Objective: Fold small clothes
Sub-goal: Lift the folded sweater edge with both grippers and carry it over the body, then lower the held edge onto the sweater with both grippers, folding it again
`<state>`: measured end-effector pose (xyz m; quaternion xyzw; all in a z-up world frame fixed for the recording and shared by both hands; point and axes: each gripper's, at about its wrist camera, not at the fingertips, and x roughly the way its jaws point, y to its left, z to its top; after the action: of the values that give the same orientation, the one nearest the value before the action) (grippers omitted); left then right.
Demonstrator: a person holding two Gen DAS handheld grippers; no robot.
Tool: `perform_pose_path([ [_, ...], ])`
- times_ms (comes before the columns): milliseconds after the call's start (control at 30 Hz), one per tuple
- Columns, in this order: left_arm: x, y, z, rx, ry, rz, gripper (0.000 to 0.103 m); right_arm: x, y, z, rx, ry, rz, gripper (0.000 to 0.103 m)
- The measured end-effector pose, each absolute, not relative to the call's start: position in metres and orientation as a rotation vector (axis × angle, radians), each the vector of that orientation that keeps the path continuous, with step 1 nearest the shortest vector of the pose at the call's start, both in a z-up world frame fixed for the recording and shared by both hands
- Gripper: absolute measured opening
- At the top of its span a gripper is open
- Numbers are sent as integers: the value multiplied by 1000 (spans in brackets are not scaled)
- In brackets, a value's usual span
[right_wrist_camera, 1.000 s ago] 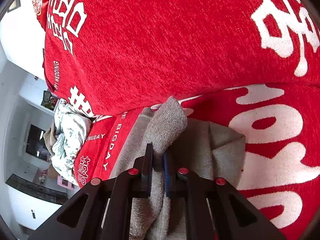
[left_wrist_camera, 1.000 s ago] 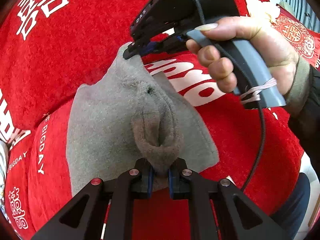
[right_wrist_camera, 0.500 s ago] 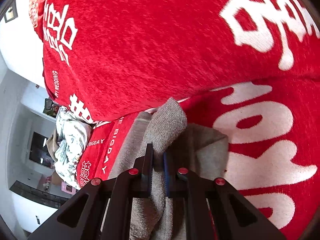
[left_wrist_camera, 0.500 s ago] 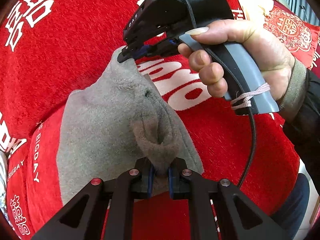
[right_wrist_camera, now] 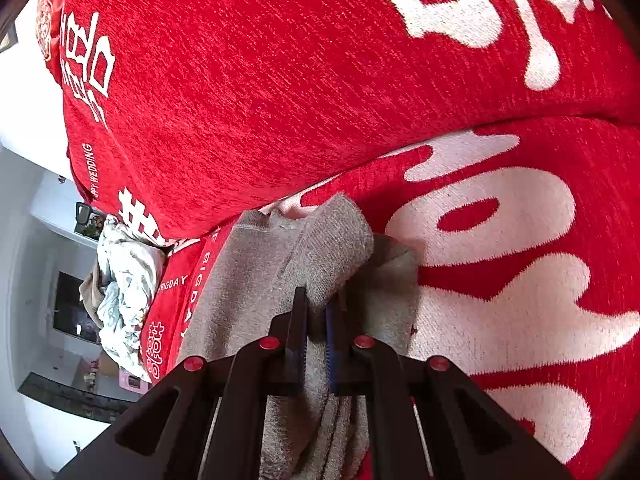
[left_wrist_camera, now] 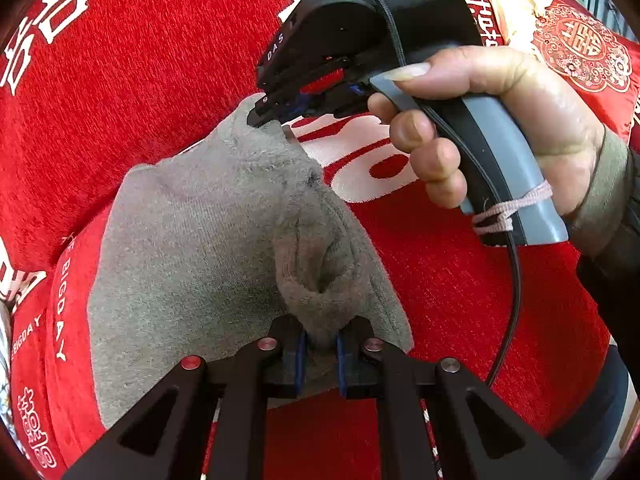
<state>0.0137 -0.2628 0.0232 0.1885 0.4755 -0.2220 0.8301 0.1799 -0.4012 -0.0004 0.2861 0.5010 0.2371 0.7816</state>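
A grey knitted garment (left_wrist_camera: 192,248) is seen spread over a red cover with white lettering (left_wrist_camera: 460,292), close to the seam where the seat meets the upright red cushion (right_wrist_camera: 280,92). A bunched fold at its near edge is pinched between the blue pads of the left gripper (left_wrist_camera: 320,346), whose jaws are clamped tight on the cloth. The far corner of the same garment is clamped by the right gripper (left_wrist_camera: 266,114), which is held in a person's hand (left_wrist_camera: 496,120); in the right wrist view a raised flap of the grey cloth is seen nipped between its closed jaws. A crumpled pale cloth (right_wrist_camera: 124,280) is seen lying at the cover's left end, well apart from the garment
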Motion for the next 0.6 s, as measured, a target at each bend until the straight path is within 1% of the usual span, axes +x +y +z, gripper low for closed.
perform_pose_path([
  [167, 15, -261, 24, 375, 1016, -478, 12, 177, -401, 4, 614, 1081, 483, 9],
  [300, 18, -256, 25, 341, 1022, -489, 13, 173, -399, 8, 593, 1085, 449, 15],
  [333, 18, -255, 26, 331, 1022, -493, 13, 172, -401, 9, 609, 1091, 452, 19],
  [367, 18, -254, 27, 324, 1027, -494, 23, 170, -402, 9, 627, 1097, 449, 22],
  [400, 18, -251, 27, 303, 1040, -504, 43, 167, -405, 11, 642, 1097, 435, 36],
  [433, 19, -248, 29, 274, 1054, -520, 56, 164, -407, 13, 643, 1090, 421, 49],
  [467, 18, -245, 30, 252, 1055, -524, 73, 160, -409, 18, 641, 1075, 407, 52],
  [500, 14, -240, 34, 233, 1038, -515, 75, 152, -411, 27, 633, 1040, 397, 53],
  [567, 6, -234, 41, 223, 1032, -537, 75, 141, -412, 42, 632, 983, 414, 53],
  [600, 1, -229, 46, 210, 1031, -571, 75, 134, -411, 52, 638, 947, 445, 55],
])
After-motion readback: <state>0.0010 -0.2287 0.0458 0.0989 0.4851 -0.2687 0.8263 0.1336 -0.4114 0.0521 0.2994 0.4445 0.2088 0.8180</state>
